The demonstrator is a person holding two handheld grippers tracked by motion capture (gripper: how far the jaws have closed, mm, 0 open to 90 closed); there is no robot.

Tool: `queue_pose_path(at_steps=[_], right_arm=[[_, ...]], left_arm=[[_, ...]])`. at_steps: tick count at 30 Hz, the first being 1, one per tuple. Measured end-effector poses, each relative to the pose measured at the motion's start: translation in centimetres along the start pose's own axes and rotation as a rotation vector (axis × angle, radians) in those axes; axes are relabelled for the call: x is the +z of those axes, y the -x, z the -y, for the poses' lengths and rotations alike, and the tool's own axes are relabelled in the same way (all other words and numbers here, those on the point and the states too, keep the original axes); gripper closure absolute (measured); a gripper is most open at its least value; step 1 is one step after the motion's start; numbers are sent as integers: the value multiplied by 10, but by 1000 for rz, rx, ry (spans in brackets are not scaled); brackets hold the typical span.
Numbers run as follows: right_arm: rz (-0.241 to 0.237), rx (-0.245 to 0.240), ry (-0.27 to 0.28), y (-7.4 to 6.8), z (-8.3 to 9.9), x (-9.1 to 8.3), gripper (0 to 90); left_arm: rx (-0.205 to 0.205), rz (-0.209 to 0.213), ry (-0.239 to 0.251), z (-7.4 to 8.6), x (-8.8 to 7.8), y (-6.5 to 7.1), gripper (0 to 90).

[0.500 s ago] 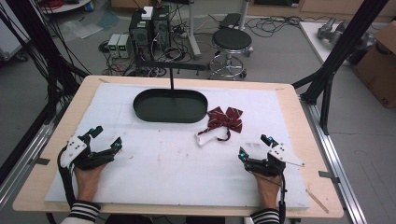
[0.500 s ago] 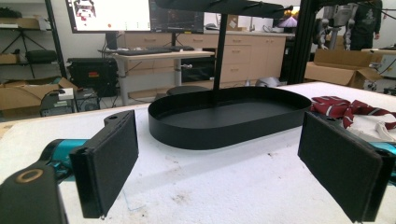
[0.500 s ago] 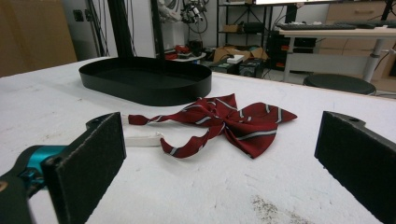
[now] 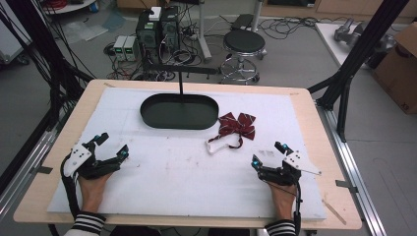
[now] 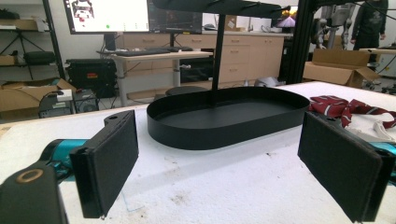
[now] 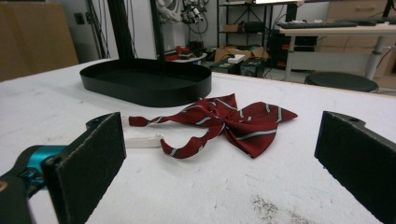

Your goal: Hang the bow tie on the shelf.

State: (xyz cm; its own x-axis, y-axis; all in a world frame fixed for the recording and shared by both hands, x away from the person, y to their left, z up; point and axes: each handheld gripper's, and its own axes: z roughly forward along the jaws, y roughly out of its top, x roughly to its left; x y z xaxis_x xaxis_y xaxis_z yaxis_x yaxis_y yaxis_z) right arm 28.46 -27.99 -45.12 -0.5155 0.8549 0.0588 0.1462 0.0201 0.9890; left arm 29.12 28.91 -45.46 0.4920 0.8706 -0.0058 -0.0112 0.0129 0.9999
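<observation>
From the high view, the left gripper (image 4: 111,147) and right gripper (image 4: 269,154) rest near the white mat's (image 4: 172,182) near edge, jaws wide, bare mat between them. The striped red bow tie (image 4: 238,125) lies just right of the black oval tray (image 4: 179,111), ahead of the right gripper. In the left gripper view the tray's post (image 5: 218,53) is partly cut off by the frame's top. In the right gripper view the bow tie (image 6: 233,122) lies unobstructed between wide jaws.

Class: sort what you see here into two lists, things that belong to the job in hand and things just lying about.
Belongs to the job:
- red striped bow tie
- black oval tray
- left claw, open
- right claw, open

Just lying about:
- round stool
- cardboard box
- computer units on the floor
</observation>
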Motion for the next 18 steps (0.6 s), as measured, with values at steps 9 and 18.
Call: queue_pose_path(at_steps=[9,18], right_arm=[[15,-2,-8,-1,0,1,8],[-25,-15,-22,2,-15,3,8]], left_arm=[[1,-1,1,0,0,0,129],[2,-1,0,0,0,0,130]])
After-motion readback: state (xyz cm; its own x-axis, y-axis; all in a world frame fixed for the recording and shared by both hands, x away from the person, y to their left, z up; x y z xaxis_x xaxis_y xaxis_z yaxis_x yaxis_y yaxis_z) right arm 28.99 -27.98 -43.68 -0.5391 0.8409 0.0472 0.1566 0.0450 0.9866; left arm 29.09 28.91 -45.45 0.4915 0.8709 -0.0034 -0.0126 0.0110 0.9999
